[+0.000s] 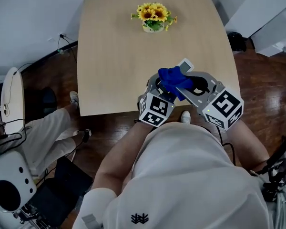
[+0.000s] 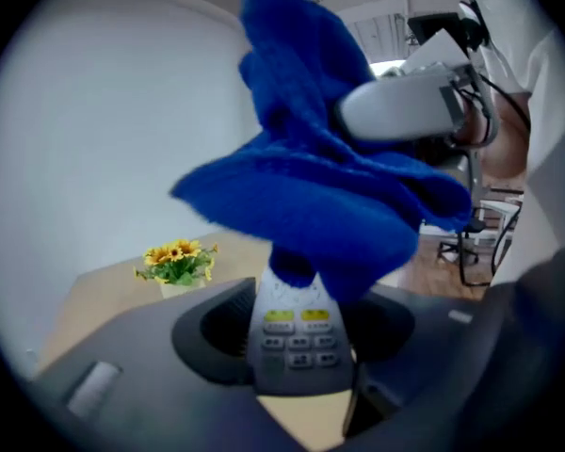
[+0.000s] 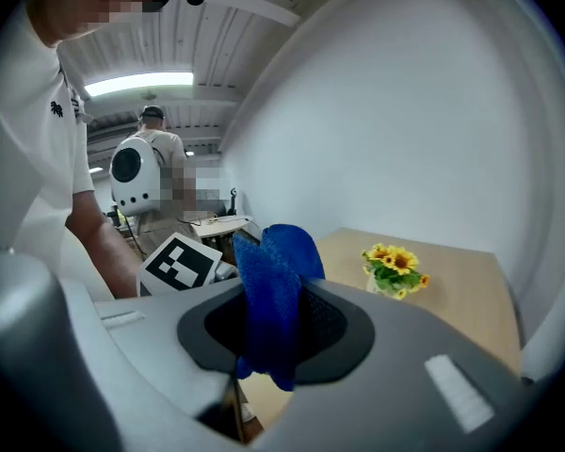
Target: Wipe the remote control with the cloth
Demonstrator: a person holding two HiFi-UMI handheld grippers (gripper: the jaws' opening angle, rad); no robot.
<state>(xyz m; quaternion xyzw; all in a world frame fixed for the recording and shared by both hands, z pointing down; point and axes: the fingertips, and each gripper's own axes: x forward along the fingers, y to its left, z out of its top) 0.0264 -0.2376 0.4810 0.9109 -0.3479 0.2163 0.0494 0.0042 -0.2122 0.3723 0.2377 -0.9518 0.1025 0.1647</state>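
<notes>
Now left gripper (image 2: 297,347) grasps remote control (image 1: 185,66), right gripper (image 3: 273,337) grasps cloth (image 3: 275,285); pot (image 1: 152,28) on table (image 1: 109,56) holds sunflowers (image 1: 153,12).

Over the table's (image 1: 109,46) near edge, the left gripper (image 1: 163,90) and right gripper (image 1: 188,87) meet, blue cloth (image 1: 173,79) bunched against the remote (image 1: 185,66).

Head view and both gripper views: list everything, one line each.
table: one, light wood, centre of head view
flowers: one bunch, yellow, far end of table
remote: one, grey-white, held over table's near edge
cloth: one, blue, covering remote's far end
floor: dark wood, around table
other person: one, white trousers, seated at left
left gripper: one, grey, shut on remote
right gripper: one, grey, shut on cloth
</notes>
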